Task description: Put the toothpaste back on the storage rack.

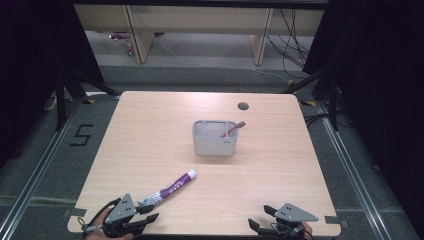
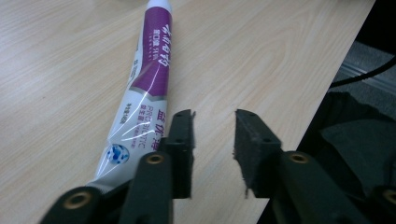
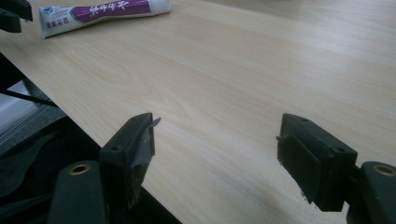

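Table (image 1: 150,135): light wood-grain top, round cable hole (image 1: 243,106) near far edge.

Toothpaste tube (image 1: 169,189): white w/ purple band, lies flat on table, near-left area, set diagonally; cap end points toward centre of table, crimped end toward near-left corner. In left gripper view the tube (image 2: 144,88) runs up from lower left, alongside the outer face of the gripper's left-hand jaw; crimped end passes just beside/under that jaw, contact cannot be confirmed. Tube is not between the jaws.

Left gripper (image 1: 145,214): at near-left edge of table, held in a hand (image 1: 107,225), grey three-cornered plate on top. In its own view (image 2: 214,135) jaws stand apart w/ a moderate gap, bare tabletop between them, nothing pinched.

Right gripper (image 1: 260,220): at near-right edge of table, well apart from tube. In its own view (image 3: 215,140) jaws spread wide, bare table between them, nothing held. Same view shows tube (image 3: 102,11) far off at upper left, w/ part of the other gripper at the corner.

Grey bin (image 1: 215,138): rectangular, near table centre, slightly toward far side, upright. A reddish item (image 1: 235,128) leans inside at its right; type cannot be determined
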Demonstrator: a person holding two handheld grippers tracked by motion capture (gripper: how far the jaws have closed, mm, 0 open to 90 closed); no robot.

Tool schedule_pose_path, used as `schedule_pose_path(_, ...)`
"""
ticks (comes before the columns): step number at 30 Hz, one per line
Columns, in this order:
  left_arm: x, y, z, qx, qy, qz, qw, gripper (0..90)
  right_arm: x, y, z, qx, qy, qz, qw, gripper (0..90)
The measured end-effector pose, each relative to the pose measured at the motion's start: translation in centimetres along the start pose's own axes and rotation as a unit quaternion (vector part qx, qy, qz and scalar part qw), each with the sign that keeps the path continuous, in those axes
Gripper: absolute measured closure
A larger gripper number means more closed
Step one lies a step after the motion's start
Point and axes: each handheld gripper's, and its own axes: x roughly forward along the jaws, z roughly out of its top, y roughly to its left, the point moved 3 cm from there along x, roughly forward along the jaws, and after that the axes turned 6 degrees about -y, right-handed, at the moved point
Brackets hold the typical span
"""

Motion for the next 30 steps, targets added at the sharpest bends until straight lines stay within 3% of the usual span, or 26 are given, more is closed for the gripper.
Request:
schedule_pose_path(4, 0.1, 0.4, 0.2, 0.024, 0.012, 0.016, 0.9995, 82.3, 0.1, 0.0, 0.0, -0.015, 0.004, 0.000, 0.9999, 29.0)
schedule_pose_path(8, 0.3, 0.5, 0.7, 0.018, -0.001, 0.014, 0.9997, 87.1, 0.2, 0.0, 0.0, -0.013, 0.006, 0.000, 0.9999, 29.0)
schedule_pose_path(9, 0.3, 0.5, 0.7, 0.022, 0.007, 0.014, 0.9996, 88.4, 0.1, 0.0, 0.0, -0.011, 0.005, 0.002, 0.9999, 29.0)
schedule_pose_path(10, 0.5, 0.7, 0.7, 0.033, 0.014, 0.014, 0.9993, 89.0, 0.1, 0.0, 0.0, -0.011, 0.005, 0.001, 0.9999, 29.0)
schedule_pose_path(12, 0.9, 0.3, 0.7, 0.020, 0.009, 0.012, 0.9997, 89.2, 0.1, 0.1, 0.0, -0.012, 0.006, 0.001, 0.9999, 29.1)
schedule_pose_path(13, 0.9, 0.4, 0.7, 0.033, 0.029, 0.014, 0.9990, 89.2, 0.2, 0.1, 0.0, -0.010, 0.003, 0.004, 0.9999, 29.1)
schedule_pose_path(15, 1.3, 0.4, 0.7, 0.036, 0.030, 0.011, 0.9989, 89.3, 0.2, 0.3, -0.1, 0.003, 0.007, 0.007, 0.9999, 29.2)
schedule_pose_path(18, 1.8, 0.6, 0.5, 0.036, 0.042, 0.013, 0.9984, 89.4, 0.2, 0.4, -0.1, 0.005, 0.008, 0.007, 0.9999, 29.2)
schedule_pose_path(20, 2.0, 0.9, 0.5, 0.041, 0.050, 0.020, 0.9977, 89.4, 0.0, 0.3, 0.0, 0.002, 0.011, 0.003, 0.9999, 29.2)
schedule_pose_path(21, 2.1, 0.8, 0.5, 0.033, 0.048, 0.017, 0.9982, 89.4, 0.0, 0.3, 0.0, 0.002, 0.012, 0.004, 0.9999, 29.2)
schedule_pose_path(22, 2.2, 1.1, 0.4, 0.045, 0.053, 0.027, 0.9972, 89.4, 0.2, 0.1, 0.0, -0.008, 0.007, 0.010, 0.9999, 29.2)
schedule_pose_path(23, 2.2, 1.1, 0.4, 0.038, 0.050, 0.025, 0.9977, 89.4, 0.1, 0.1, 0.0, -0.015, 0.005, 0.005, 0.9999, 29.2)
schedule_pose_path(24, 2.2, 1.3, 0.3, 0.039, 0.055, 0.028, 0.9974, 89.4, 0.1, 0.4, 0.0, 0.005, 0.010, 0.004, 0.9999, 29.2)
schedule_pose_path(27, 2.2, 1.7, 0.2, 0.042, 0.064, 0.032, 0.9965, 89.4, 0.1, 0.4, 0.0, 0.000, 0.008, 0.005, 1.0000, 29.4)
schedule_pose_path(28, 2.3, 1.6, 0.1, 0.031, 0.058, 0.029, 0.9974, 89.4, 0.1, 0.4, 0.0, 0.000, 0.008, 0.005, 1.0000, 29.4)
schedule_pose_path(29, 2.3, 1.9, 0.1, 0.043, 0.065, 0.029, 0.9965, 89.4, 0.1, 0.4, 0.0, 0.001, 0.008, 0.005, 1.0000, 29.4)
schedule_pose_path(30, 2.3, 1.9, 0.1, 0.041, 0.065, 0.031, 0.9966, 89.4, 0.1, 0.4, 0.0, 0.002, 0.008, 0.005, 1.0000, 29.4)
